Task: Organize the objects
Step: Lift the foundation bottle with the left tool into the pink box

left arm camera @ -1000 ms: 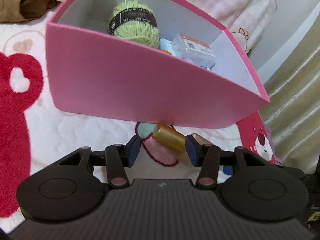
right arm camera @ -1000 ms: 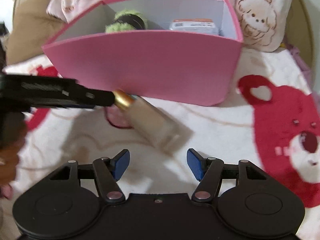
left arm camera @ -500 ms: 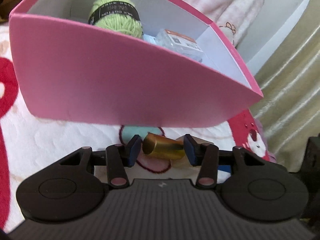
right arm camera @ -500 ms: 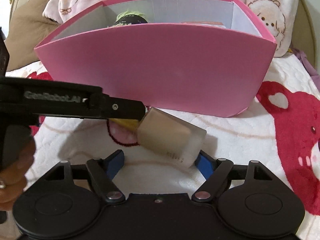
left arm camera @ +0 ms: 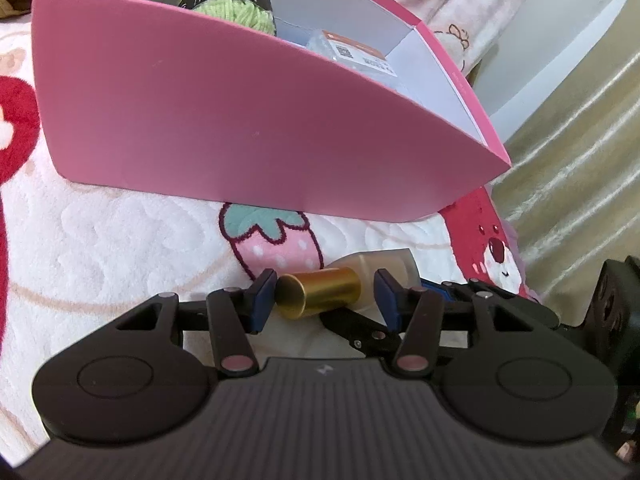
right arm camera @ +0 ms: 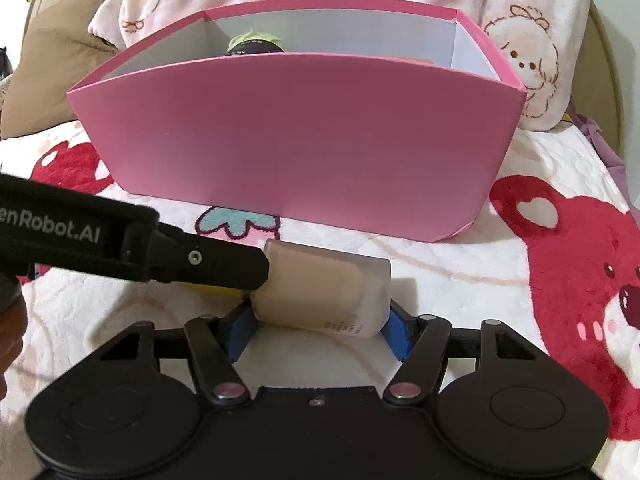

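the bottle (right arm camera: 324,292) lies on its side on the blanket (right arm camera: 460,264), just in front of the pink box's (right arm camera: 296,136) near wall. the right gripper (right arm camera: 318,330) is clamped on its frosted body; the left gripper (left arm camera: 325,294) brackets the gold cap (left arm camera: 320,294), and i cannot tell whether it grips. green yarn (left arm camera: 232,4) and a small packet (left arm camera: 356,54) sit in the box.

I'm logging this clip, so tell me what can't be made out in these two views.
- Gold cap: right wrist view, mostly hidden behind the left gripper's finger.
- Pink box contents: right wrist view, front wall hides all but the green yarn top.
- Bottle label print: too small to read.
- Right gripper: firm grip unclear.
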### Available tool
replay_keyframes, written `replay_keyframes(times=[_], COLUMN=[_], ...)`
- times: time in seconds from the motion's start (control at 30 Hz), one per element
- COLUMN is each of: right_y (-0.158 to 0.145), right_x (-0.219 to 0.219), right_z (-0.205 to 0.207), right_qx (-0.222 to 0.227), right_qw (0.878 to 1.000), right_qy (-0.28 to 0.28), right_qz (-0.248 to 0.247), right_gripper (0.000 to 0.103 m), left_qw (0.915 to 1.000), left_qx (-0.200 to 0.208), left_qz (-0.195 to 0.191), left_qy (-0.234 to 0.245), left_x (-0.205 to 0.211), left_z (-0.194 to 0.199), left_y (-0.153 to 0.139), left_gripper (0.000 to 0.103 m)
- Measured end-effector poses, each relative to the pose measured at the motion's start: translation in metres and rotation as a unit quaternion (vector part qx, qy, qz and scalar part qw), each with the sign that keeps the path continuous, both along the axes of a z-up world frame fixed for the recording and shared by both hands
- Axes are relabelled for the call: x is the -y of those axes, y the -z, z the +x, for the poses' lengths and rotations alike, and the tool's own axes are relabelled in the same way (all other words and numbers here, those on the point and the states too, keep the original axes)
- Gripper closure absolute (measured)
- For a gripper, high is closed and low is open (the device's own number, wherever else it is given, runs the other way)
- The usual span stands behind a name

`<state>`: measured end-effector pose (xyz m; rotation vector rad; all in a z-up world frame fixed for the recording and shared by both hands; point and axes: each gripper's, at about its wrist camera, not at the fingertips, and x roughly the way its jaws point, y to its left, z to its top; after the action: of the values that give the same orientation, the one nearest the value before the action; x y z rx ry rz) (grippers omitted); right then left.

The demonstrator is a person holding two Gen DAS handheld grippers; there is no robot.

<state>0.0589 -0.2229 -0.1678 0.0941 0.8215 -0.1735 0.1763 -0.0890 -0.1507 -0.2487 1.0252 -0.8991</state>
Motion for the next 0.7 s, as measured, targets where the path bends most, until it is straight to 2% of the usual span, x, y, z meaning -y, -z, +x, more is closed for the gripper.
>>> replay_keyframes(times=[0.3, 0.53, 0.6, 0.7], right_y=[-0.016, -0.046, -0.056, -0.072], right_x=[-0.016, -0.035, -0.042, -0.05], right_z=[-0.021, -0.04, -0.043, -0.053], right_qx=[0.02, 0.016, 0.008, 0.003], right_qw=[1.0, 0.999, 0.999, 0.998], right_qy=[-0.015, -0.031, -0.04, -0.051], right_qz=[0.016, 0.022, 0.022, 0.021], right_gripper=[0.033, 0.033, 0.033, 0.033], left_qw=[0.9995, 0.9991, 0.9984, 0.9982], left_qx=[-0.008, -0.015, -0.032, -0.028], left_qz=[0.03, 0.04, 0.046, 0.052], left_qy=[-0.002, -0.006, -0.009, -0.007], left_x=[-0.017, -0.039, -0.046, -0.055], left_z=[-0.017, -0.043, -0.047, -0.055], left_y=[-0.027, -0.058, -0.068, -0.085], left_gripper=[0.052, 0.052, 0.052, 0.054])
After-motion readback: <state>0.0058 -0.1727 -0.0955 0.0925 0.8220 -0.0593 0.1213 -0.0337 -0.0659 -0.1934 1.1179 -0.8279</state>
